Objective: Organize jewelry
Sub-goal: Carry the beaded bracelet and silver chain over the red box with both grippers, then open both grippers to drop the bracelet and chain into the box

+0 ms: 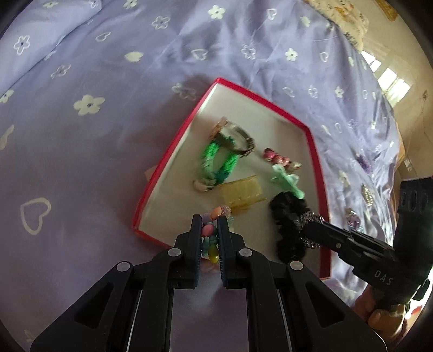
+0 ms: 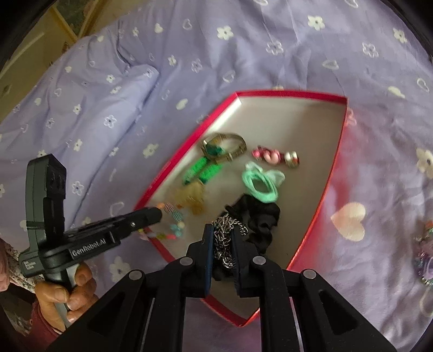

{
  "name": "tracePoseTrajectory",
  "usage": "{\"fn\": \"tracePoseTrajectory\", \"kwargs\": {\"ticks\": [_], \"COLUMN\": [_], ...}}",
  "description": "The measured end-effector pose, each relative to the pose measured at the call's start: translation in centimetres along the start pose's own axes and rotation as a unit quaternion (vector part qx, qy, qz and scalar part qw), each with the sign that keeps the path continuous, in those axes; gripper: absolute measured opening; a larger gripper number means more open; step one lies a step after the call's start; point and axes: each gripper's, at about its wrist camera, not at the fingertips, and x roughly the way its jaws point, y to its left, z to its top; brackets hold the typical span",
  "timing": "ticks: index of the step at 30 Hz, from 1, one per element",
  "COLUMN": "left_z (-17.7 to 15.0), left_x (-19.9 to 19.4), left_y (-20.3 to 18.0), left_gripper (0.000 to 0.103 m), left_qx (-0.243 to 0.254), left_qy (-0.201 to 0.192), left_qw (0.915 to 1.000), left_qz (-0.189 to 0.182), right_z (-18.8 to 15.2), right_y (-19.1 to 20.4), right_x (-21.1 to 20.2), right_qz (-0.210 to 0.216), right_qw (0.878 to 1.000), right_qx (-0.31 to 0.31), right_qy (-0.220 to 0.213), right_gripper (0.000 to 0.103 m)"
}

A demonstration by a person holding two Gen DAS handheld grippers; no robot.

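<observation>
A shallow red box (image 1: 173,146) with a white floor lies on the lavender bedsheet. Inside it are a watch (image 1: 238,136), a green braided bracelet (image 1: 216,159), pink clips (image 1: 281,159), mint hair ties (image 2: 259,181), a yellow comb (image 1: 243,192) and a black scrunchie (image 2: 259,219). My left gripper (image 1: 209,219) is shut on a bracelet of coloured beads (image 1: 209,237), just over the box's near corner. My right gripper (image 2: 222,228) is shut on a bunched silver chain (image 2: 224,238), hanging above the scrunchie. Each gripper shows in the other's view, the left gripper (image 2: 158,212) at the box's left rim (image 2: 289,94).
More loose jewelry lies on the sheet right of the box: a purple and silver cluster (image 1: 351,220), a sparkly piece (image 1: 367,193) and a tangle (image 2: 425,254). A matching pillow (image 1: 48,24) is at the far left. A hand (image 2: 67,292) grips the left tool's handle.
</observation>
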Motion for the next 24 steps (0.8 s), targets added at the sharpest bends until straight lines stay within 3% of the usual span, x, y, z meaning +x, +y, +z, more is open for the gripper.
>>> {"fn": "tracePoseTrajectory", "kwargs": {"ticks": [19,24], "left_z": [0.1,0.1], "left_x": [0.8,0.6], "left_y": [-0.7,-1.1], "left_gripper": [0.010,0.020], "left_qx": [0.022,0.024], "left_qy": [0.007,0.007], "left_qw": [0.9992,0.9989], "left_qz": [0.034,0.039], "right_z": [-0.4,-0.4], "right_y": [-0.4,-0.3], "right_x": [1.0,0.7], "right_qz": [0.001,0.002], "right_qw": [1.000,1.000], "right_qx": [0.004,0.006], "right_qy": [0.024,0.022], "right_gripper": [0.016,0.016]}}
